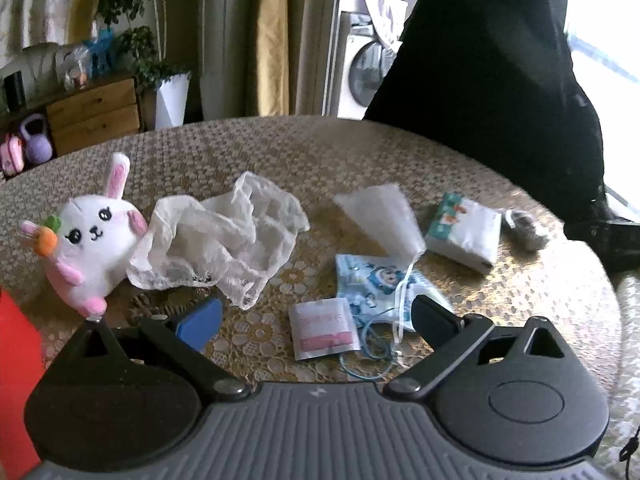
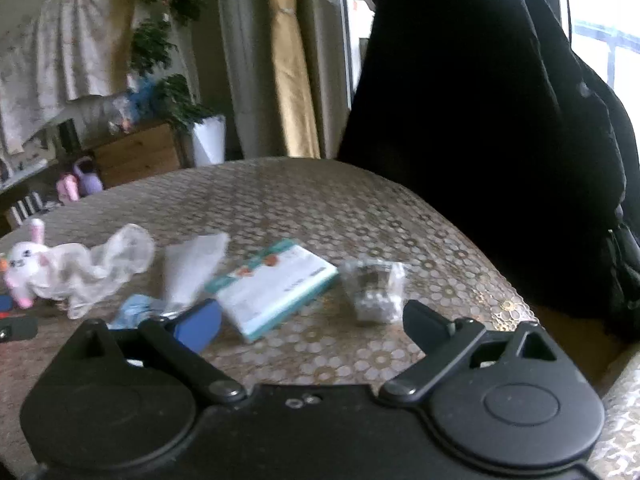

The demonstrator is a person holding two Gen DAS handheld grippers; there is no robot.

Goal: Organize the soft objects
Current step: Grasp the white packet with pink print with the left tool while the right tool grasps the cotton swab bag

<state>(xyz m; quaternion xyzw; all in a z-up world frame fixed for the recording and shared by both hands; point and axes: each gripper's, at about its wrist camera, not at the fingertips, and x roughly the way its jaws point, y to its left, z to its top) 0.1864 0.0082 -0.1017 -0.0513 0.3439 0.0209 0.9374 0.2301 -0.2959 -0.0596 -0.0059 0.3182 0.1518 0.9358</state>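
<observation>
A white plush rabbit [image 1: 94,240] with a carrot stands at the table's left, against a crumpled white gauze cloth [image 1: 216,236]. A white folded cloth [image 1: 384,216], a blue cartoon face mask [image 1: 376,284], a small pink-and-white sachet [image 1: 324,328] and a tissue pack [image 1: 464,232] lie to the right. My left gripper [image 1: 316,316] is open and empty, just above the sachet and mask. My right gripper [image 2: 312,316] is open and empty, near the tissue pack [image 2: 272,288] and a clear crinkled packet [image 2: 374,288]. The rabbit [image 2: 22,268] and gauze [image 2: 96,272] show at far left.
The round table [image 1: 320,148] has a patterned glossy cover. A black garment on a chair [image 1: 492,80] stands at the far right edge. A red object [image 1: 16,360] sits at the near left. A wooden cabinet [image 1: 94,114] and plants stand behind.
</observation>
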